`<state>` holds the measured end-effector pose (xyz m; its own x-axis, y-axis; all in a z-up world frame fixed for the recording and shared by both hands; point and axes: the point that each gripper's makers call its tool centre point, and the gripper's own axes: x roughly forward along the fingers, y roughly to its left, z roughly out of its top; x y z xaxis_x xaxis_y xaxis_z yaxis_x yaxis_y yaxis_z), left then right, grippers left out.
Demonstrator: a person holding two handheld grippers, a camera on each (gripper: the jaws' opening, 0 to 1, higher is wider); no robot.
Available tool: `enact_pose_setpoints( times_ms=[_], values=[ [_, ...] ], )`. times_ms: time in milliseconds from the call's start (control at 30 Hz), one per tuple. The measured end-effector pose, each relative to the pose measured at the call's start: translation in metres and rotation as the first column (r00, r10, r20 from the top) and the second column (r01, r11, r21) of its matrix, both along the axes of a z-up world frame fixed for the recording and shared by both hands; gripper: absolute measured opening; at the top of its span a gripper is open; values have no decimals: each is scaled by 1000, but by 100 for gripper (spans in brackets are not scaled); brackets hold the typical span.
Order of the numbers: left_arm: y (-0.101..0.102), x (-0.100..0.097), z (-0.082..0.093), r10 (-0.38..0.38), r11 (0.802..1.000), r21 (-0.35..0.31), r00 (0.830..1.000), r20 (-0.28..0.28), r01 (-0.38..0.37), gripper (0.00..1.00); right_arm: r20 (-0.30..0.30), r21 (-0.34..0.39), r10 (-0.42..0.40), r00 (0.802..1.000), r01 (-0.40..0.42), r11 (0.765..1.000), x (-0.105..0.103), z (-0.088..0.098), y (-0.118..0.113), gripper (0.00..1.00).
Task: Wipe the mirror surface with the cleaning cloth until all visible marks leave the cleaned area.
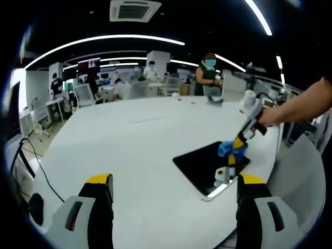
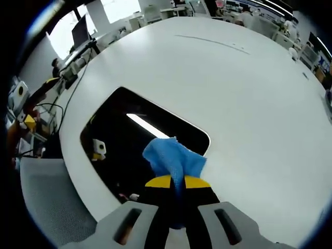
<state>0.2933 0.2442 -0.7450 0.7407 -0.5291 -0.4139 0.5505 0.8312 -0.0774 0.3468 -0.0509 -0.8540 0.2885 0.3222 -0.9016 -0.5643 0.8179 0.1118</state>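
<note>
Two grippers: right gripper (image 2: pixel 177 182) clamped on the blue cleaning cloth (image 2: pixel 174 160), pressed to the dark mirror (image 2: pixel 119 135) at 4 o'clock on the white table (image 1: pixel 135 140); left gripper (image 1: pixel 174 189) hovers, jaws parted, holding nothing.

Bright even overhead strip lights (image 1: pixel 109 39) bowed by fisheye distortion, white counter (image 1: pixel 140 150) evenly lit with faint shadows, mirror (image 2: pixel 129 150) dark with a strip-light reflection streak, background soft and slightly blurred, strong window glare in the right gripper view
</note>
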Motion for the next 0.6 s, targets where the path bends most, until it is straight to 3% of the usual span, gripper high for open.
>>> enact_pose_setpoints(
  times_ms=[600],
  values=[
    [-2, -1, 0, -9, 1000, 2, 1000, -1, 9, 100, 27, -21, -46, 999, 46, 999, -5, 1, 1, 1]
  ],
)
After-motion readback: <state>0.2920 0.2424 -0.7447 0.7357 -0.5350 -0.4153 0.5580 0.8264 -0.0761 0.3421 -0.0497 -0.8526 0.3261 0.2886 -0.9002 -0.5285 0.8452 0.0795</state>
